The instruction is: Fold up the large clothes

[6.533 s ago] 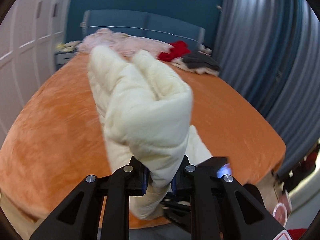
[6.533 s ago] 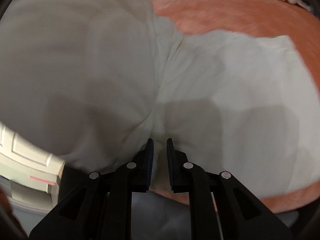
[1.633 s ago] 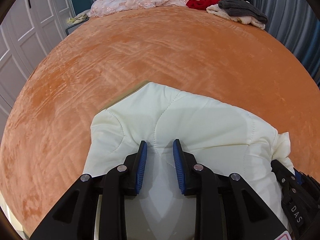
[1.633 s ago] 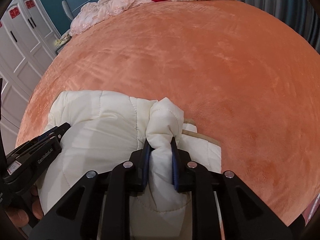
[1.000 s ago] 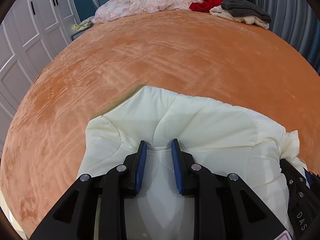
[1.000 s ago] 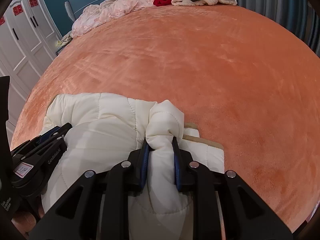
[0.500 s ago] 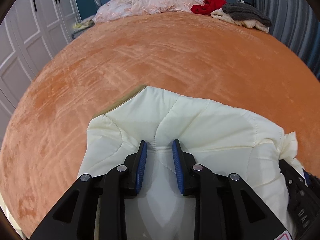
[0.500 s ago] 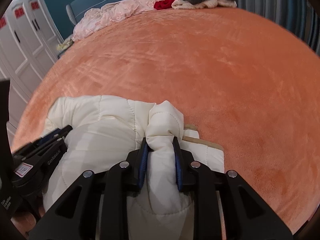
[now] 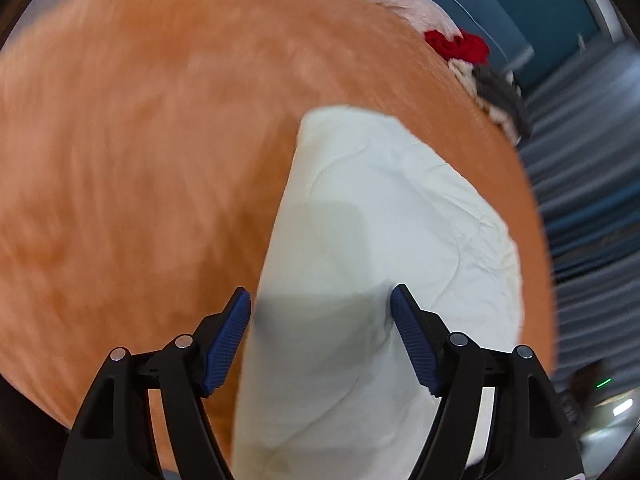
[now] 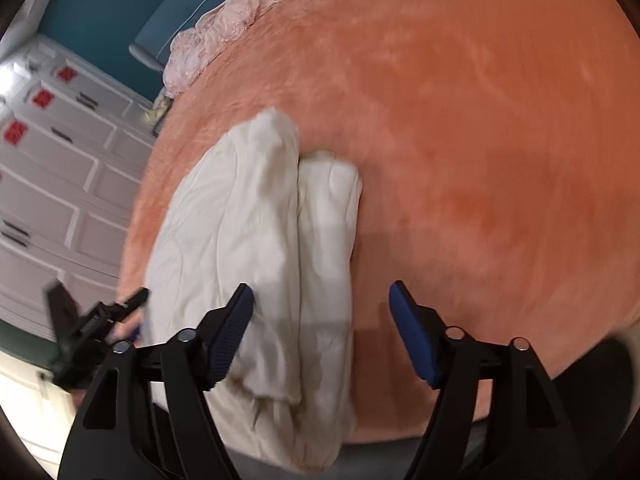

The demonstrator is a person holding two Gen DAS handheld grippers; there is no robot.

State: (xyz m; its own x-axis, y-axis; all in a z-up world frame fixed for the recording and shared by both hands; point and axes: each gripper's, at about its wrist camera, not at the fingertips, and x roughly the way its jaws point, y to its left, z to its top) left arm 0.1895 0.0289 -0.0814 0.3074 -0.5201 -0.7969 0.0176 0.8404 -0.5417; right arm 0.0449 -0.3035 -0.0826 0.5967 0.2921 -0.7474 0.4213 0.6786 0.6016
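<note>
A cream quilted jacket lies folded in a bundle near the front edge of the orange bed. My left gripper hovers over its near end with the jaws opening wide; the blue pads stand clear of the fabric. In the right wrist view the jacket lies left of centre. My right gripper is also opening above its right edge, and nothing is pinched. The left gripper shows at the jacket's left side. Both views are motion-blurred.
At the head of the bed lie a pink garment, a red one and a grey and cream pile. White wardrobe doors stand to the left and blue-grey curtains to the right.
Both grippers have let go of the jacket and spread their jaws wide. Both have drawn back and rolled, tilting the views. The jacket stays folded on the bed.
</note>
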